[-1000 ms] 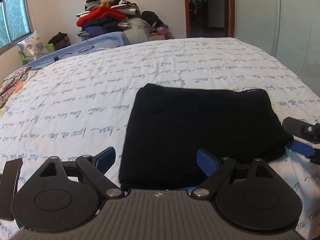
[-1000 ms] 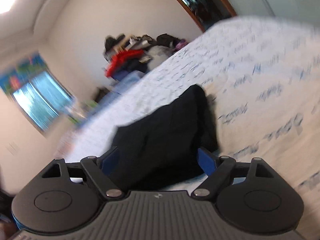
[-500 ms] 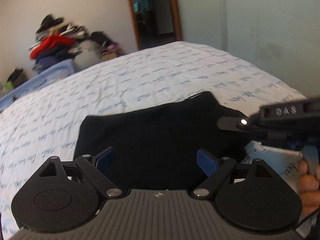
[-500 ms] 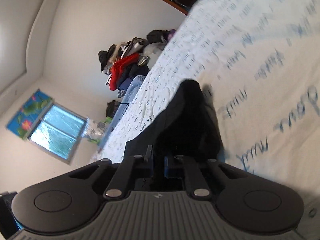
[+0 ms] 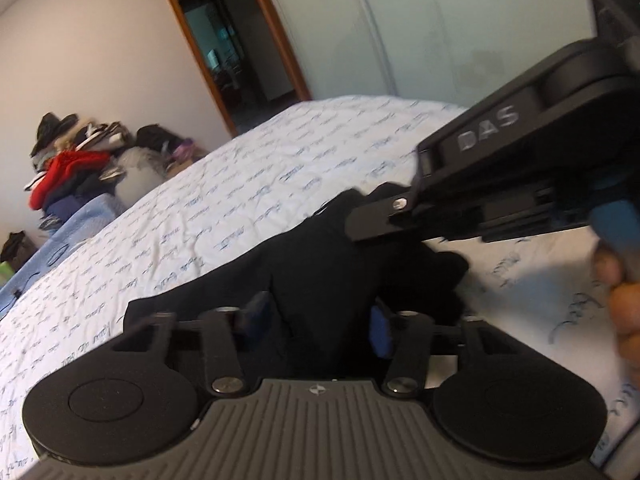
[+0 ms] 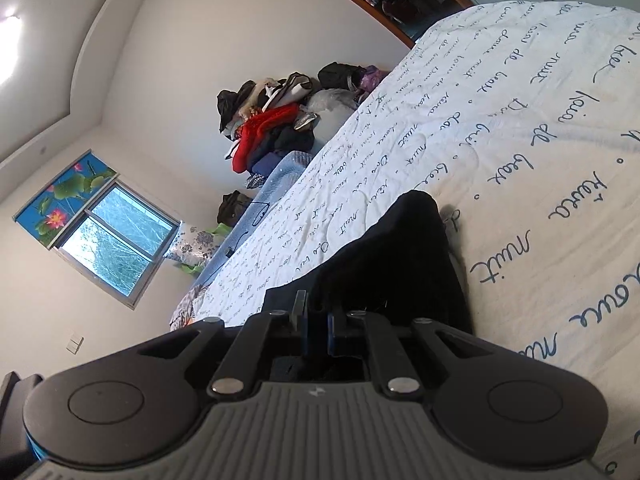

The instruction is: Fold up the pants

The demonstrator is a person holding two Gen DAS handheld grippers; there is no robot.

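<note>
The folded black pants (image 5: 332, 264) lie on the white bed sheet (image 5: 248, 196) with blue script. My left gripper (image 5: 316, 320) has its blue pads partly closed around the near edge of the pants, with cloth bunched between them. My right gripper (image 6: 317, 330) is shut on the pants (image 6: 400, 256) at their right edge, and it shows in the left wrist view (image 5: 500, 176) reaching in from the right. The cloth there is lifted off the sheet.
A pile of clothes (image 5: 76, 168) with a red garment sits at the far end of the bed, also in the right wrist view (image 6: 276, 124). An open doorway (image 5: 232, 48) and a window (image 6: 112, 248) are behind. A hand (image 5: 624, 304) shows at the right.
My left gripper has narrowed from wide open onto the pants' near edge and tilted. My right gripper closed on the right edge half a second ago and holds it raised.
</note>
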